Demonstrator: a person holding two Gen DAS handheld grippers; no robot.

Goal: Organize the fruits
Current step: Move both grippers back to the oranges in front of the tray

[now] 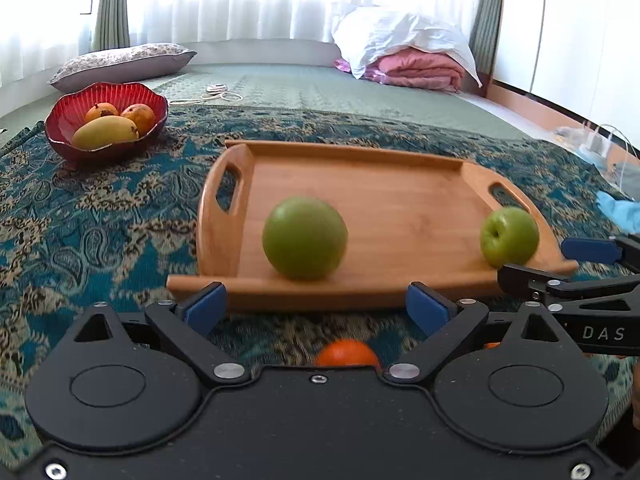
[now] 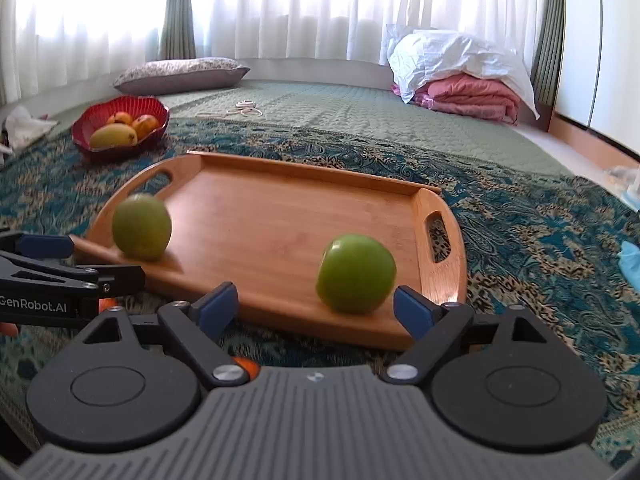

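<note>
A wooden tray [image 1: 400, 200] [image 2: 280, 208] lies on the patterned cloth. Two green apples rest against its near rim: one at its left part [image 1: 305, 238] [image 2: 141, 227], one at its right end [image 1: 509, 236] [image 2: 355, 274]. My left gripper [image 1: 316, 310] is open and empty, just short of the tray's near edge. My right gripper [image 2: 316, 308] is open and empty, close before the right apple; it also shows in the left wrist view [image 1: 560, 264]. An orange [image 1: 347, 353] [image 2: 244, 366] lies on the cloth under the grippers, mostly hidden.
A red bowl [image 1: 72, 110] [image 2: 86, 126] with a mango and orange-yellow fruits stands at the far left. A pillow [image 1: 120, 62], folded pink bedding [image 1: 420, 68], a cord [image 1: 216, 94] and a blue cloth [image 1: 620, 210] lie around on the bed.
</note>
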